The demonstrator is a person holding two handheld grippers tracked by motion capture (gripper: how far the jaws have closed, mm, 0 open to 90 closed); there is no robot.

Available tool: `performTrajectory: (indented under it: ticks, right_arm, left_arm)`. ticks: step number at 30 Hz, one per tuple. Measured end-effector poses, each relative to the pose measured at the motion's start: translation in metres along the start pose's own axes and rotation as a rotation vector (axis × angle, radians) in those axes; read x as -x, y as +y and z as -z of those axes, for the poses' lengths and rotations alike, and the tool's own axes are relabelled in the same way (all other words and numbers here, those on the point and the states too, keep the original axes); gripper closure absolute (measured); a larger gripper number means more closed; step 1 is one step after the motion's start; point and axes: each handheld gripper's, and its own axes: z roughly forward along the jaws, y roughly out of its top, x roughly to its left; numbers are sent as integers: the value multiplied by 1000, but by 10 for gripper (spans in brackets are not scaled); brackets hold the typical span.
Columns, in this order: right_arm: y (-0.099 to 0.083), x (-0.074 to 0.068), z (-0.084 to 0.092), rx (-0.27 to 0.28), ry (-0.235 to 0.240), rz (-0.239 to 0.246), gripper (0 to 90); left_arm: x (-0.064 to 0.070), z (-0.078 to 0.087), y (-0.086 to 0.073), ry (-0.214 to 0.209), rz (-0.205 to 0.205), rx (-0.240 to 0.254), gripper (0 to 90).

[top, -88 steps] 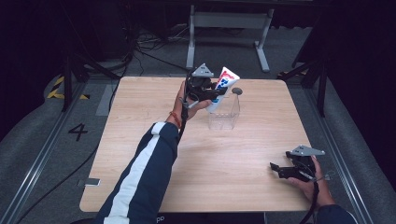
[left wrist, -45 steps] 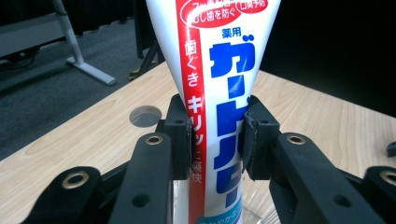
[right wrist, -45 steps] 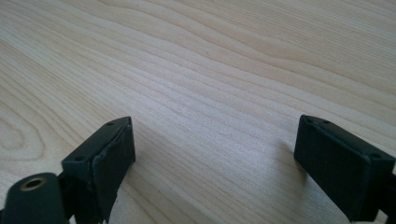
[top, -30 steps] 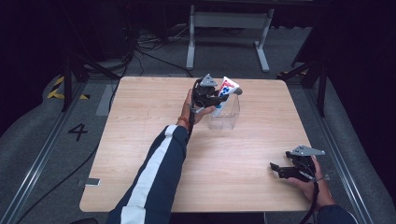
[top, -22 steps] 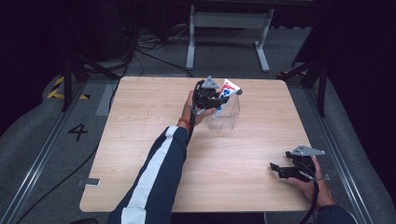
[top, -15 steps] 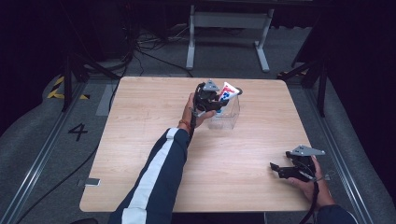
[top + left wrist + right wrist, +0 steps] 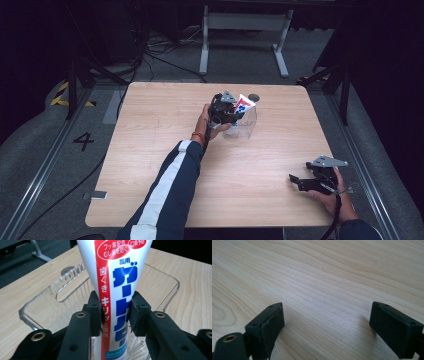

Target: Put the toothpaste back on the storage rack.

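A white toothpaste tube with red and blue print stands upright, its lower end inside a clear plastic container on the far middle of the wooden table. My left gripper is shut on the tube, both pads pressing its sides just above the container's rim. My right gripper rests low over the table near the front right corner. It is open, with bare wood between the jaws.
A small round grey disc sits in the tabletop just behind the container. Beyond the table's far edge are a grey metal stand and floor cables. A floor rail runs along the left side.
My left gripper has lowered the toothpaste tube from above the container down into it. The right gripper has stayed where it was.
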Motion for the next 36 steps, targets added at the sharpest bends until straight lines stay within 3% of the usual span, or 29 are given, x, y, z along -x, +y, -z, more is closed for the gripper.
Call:
performTrajectory:
  ticks: [6,21,25,36]
  right_arm:
    - [0,0,0,0,0,0,125]
    - [0,0,0,0,0,0,125]
    - [0,0,0,0,0,0,125]
    - [0,0,0,0,-1,4,124]
  left_arm:
    - [2,-1,1,3,-18,-23,668]
    - [4,2,3,21,3,-11,592]
    - [4,5,4,29,13,2,572]
    - [6,22,9,54,-10,-12,528]
